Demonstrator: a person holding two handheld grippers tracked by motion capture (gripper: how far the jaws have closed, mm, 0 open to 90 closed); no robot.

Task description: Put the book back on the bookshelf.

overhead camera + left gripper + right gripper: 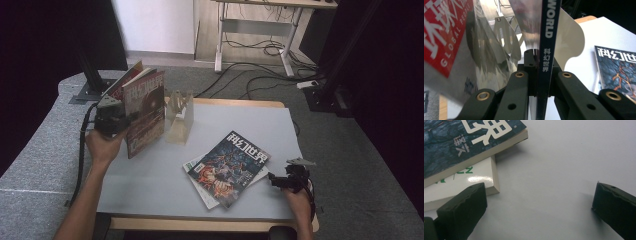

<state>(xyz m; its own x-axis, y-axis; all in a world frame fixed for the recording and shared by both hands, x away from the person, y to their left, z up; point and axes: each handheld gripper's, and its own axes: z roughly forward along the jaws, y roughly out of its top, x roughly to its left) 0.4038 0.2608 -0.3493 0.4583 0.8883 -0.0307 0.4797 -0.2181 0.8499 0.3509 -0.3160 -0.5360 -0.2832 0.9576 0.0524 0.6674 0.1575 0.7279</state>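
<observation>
The left gripper (114, 120) has its jaws closed on the spine of an upright magazine (145, 111), pinching it low so the covers stand tall beside the metal bookend (179, 119); that grip looks chosen to keep the magazine vertical while it is brought to stand against the bookend with the red-covered magazine (441, 37) leaning behind it. In the left gripper view the dark blue spine (547, 50) runs straight up between the jaws, with the pale curved bookend plate (571, 42) just behind. The right gripper (285, 179) rests at the near right edge of the grey table (150, 185), its jaws wide apart and holding nothing, just beside two magazines lying flat: a dark-covered magazine (230, 165) stacked askew on a white one (461, 182). These probably wait their turn; nothing lies between them and the bookend, though the bookend's upright plate could catch the held magazine's loose cover
</observation>
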